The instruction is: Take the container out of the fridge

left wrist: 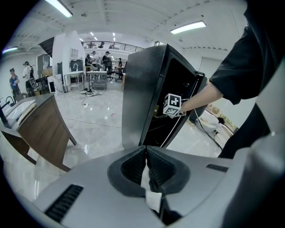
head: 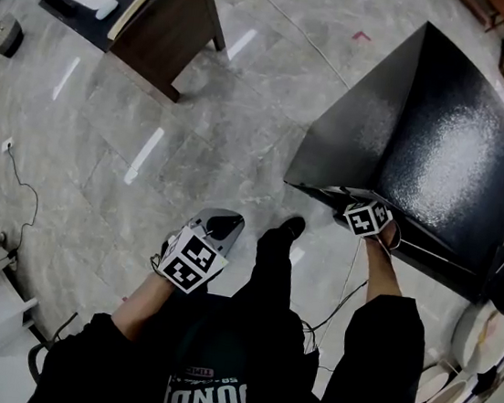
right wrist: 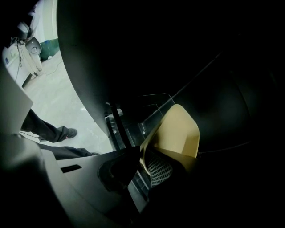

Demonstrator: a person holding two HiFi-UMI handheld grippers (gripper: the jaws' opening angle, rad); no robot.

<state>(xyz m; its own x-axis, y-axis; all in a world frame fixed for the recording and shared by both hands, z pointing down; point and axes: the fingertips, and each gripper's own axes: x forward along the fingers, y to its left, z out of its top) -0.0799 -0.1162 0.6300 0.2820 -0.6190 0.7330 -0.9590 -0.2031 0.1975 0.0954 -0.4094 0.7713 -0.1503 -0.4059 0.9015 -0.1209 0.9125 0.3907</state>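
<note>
fridge (head: pixel 443 147): black, open, standing on the grey floor (head: pixel 198 124) | right gripper (right wrist: pixel 142 162): reaching inside the fridge, fingers narrowed onto the container's wall | container (right wrist: pixel 180 129): yellow, inside the dark fridge | left gripper (left wrist: pixel 146 153): above the floor, fingers together, empty

The fridge (head: pixel 444 138) is standing on the floor (head: pixel 196 133) at the right of the head view, and the right gripper (head: pixel 365 216) is reaching into its near edge. Inside, the container (right wrist: pixel 178 129) is sitting with its wall between that gripper's jaws. The left gripper (head: pixel 221 226) is hanging well apart to the left, over the floor, with the person's shoe (head: pixel 292 226) lying between the two. A desk (head: pixel 163 37) is standing far off at the upper left, beyond the left gripper.
</note>
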